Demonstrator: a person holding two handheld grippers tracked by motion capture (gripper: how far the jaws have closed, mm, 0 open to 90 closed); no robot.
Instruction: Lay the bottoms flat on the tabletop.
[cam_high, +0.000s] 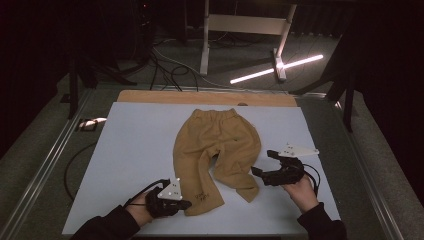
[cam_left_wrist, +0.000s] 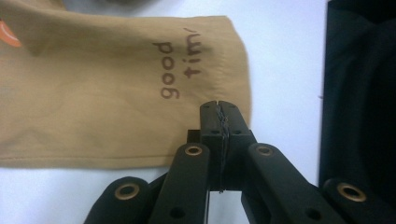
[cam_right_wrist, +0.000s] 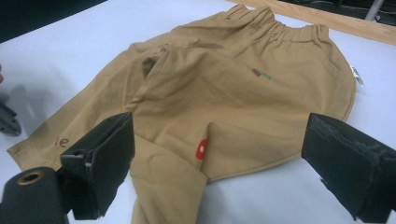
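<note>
Dark room beyond, cables and a bright light strip on the floor past the table. White tabletop (cam_high: 135, 145), wooden strip along its far edge. Tan trousers (cam_high: 217, 150) spread flat at the middle of the white surface, elastic waistband at the far end, two legs toward the near edge, the right leg folded and bent inward. Brown lettering "good time" (cam_left_wrist: 180, 70) on the cuff of the left leg; small red patch (cam_right_wrist: 201, 149) at the fold of the right leg. Left gripper (cam_high: 186, 203) at the near edge, just beside the left leg's cuff, jaws pressed together, tips over the cuff's corner in the left gripper view; whether cloth sits between them, cannot tell. Right gripper (cam_high: 264, 162) just right of the folded right leg, jaws spread wide, nothing between them, pointed at the trousers.
</note>
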